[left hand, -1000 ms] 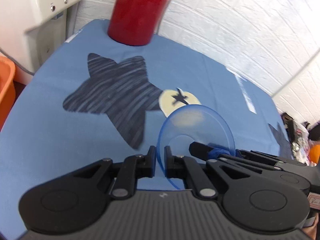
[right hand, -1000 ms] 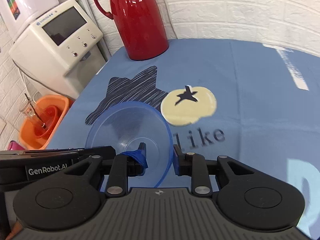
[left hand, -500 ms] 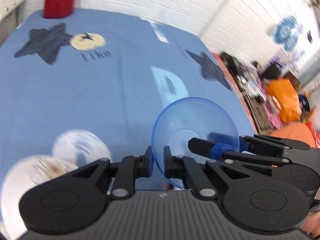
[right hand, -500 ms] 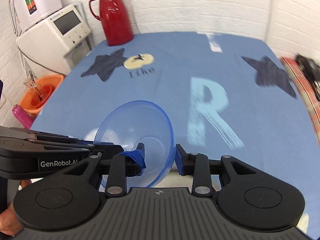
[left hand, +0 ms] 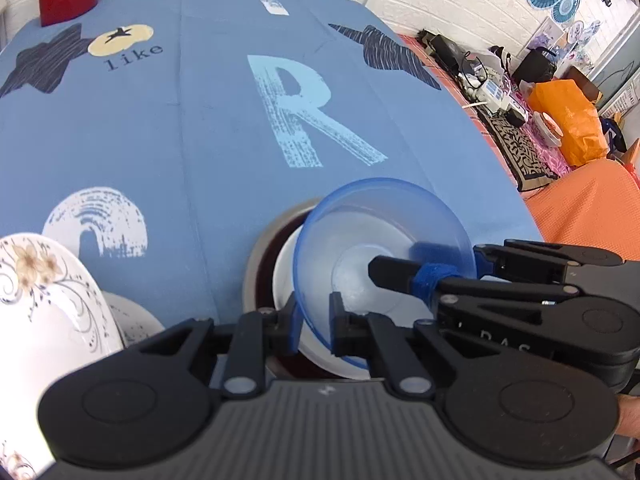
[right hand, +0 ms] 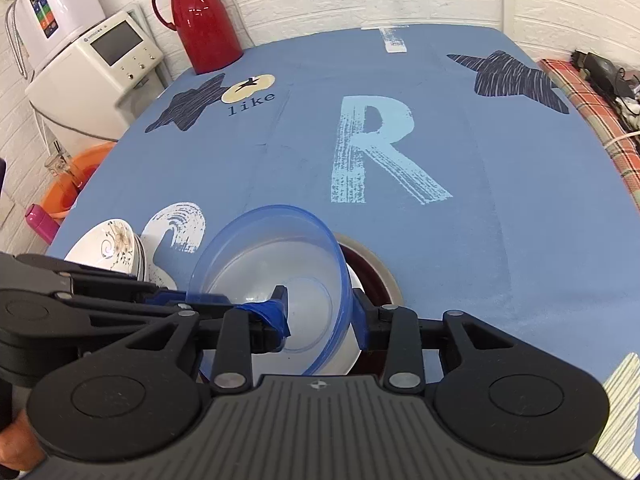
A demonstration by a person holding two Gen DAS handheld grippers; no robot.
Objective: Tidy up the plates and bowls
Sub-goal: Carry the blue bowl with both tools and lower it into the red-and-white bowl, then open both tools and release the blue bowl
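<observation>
Here, left tongs [left hand: 313, 330] clamped on the near rim of a translucent blue bowl [left hand: 384, 240], one finger outside the wall and one inside, gap narrowed to the thickness of the plastic. Right tongs [right hand: 320, 312] clamped on the opposite rim of the same bowl [right hand: 272, 264], blue-taped finger inside, other finger outside. Bowl held tilted between both tongs, above a white bowl [left hand: 286, 280] nested in a larger grey-rimmed bowl with dark red inside [left hand: 256, 264]; whether the blue bowl touches the white one, impossible to tell. Same stack in the right wrist view: white bowl [right hand: 354, 344] beneath, dark bowl's rim [right hand: 380, 276] behind.

Off to the left, a white floral plate [left hand: 48, 312] atop other plates, near the front edge of the surface [left hand: 200, 140], covered in blue cloth printed with a pale "R", dark stars and the word "like". Plate stack also seen from the right [right hand: 112, 244]. At the far left corner, a red thermos [right hand: 200, 20]. Beyond the surface, a white appliance [right hand: 100, 76] and an orange basin [right hand: 76, 184].
</observation>
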